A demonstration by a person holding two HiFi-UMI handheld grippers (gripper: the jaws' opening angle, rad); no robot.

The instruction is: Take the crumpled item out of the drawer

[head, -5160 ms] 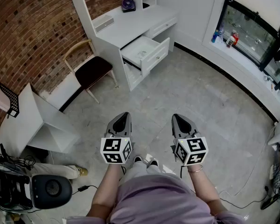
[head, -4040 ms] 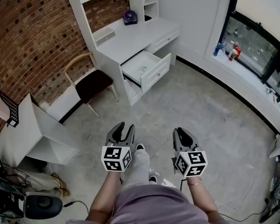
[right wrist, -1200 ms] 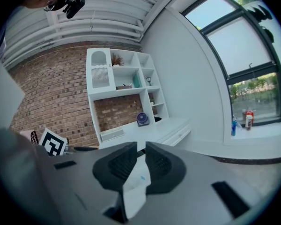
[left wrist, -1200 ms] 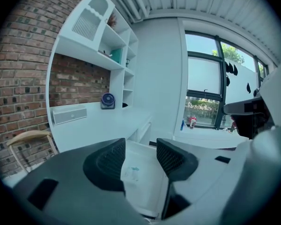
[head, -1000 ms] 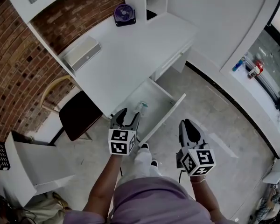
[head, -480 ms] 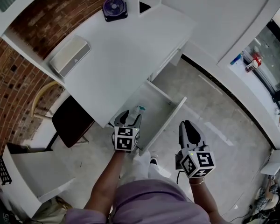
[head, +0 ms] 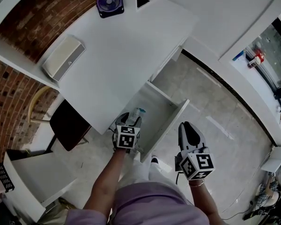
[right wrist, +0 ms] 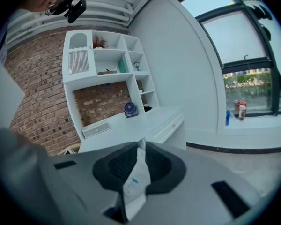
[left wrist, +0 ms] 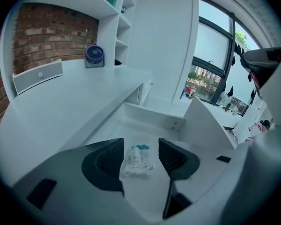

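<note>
White counter (head: 122,46) fills the upper left of the head view, and the open drawer (head: 171,121) juts from its lower right edge toward frame centre. The crumpled item (head: 139,111), clear with a teal end, lies on the drawer floor near the left corner. The left gripper (head: 131,118) hangs just below it in the frame, pointing up at it. The right gripper (head: 185,125) sits right of the drawer front, clearly the farther one.

In the left gripper view, the item (left wrist: 137,161) shows in the gap of the left gripper (left wrist: 140,146), centred but lower down on the drawer (left wrist: 150,118) floor, untouched. Its long axis runs away from the camera, teal end farthest, roughly parallel to the jaws. These are opening and grasp nothing. A straight reach forward and down should bring them to its sides.

In the right gripper view, the right gripper (right wrist: 139,146) looks clenched and empty. Only a white sliver shows in the gap, probably the drawer.
</note>
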